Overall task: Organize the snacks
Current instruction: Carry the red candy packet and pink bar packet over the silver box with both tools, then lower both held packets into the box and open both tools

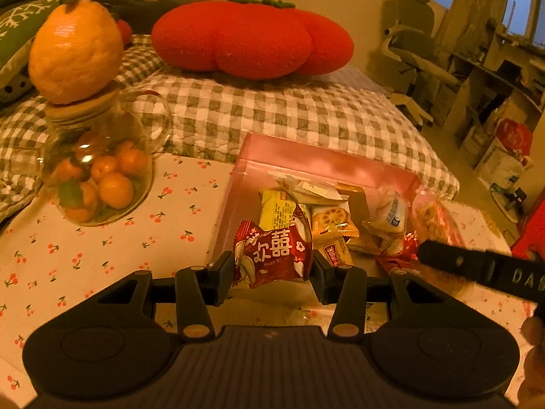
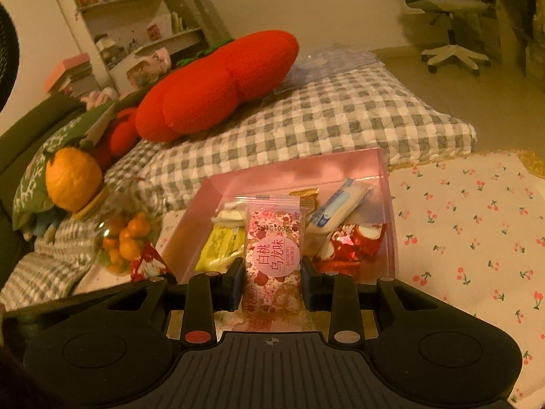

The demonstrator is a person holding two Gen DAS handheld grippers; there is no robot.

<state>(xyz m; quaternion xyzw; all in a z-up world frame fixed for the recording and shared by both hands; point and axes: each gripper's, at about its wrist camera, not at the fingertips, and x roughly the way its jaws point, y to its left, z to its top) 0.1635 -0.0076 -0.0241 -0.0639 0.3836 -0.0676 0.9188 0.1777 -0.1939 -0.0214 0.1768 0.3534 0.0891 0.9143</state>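
Left gripper (image 1: 272, 267) jaws clamp red snack packet (image 1: 274, 259); right gripper (image 2: 272, 281) jaws pinch pink packet (image 2: 274, 259), both over pink box (image 1: 306, 160). Only left view shows right gripper's black finger entering frame.

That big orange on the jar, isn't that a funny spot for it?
Yes. The big orange fruit is balanced on the lid of the glass jar full of small oranges, beside the pink box on the cherry-print tablecloth. It could roll off if bumped. Nothing looks spilled or broken.
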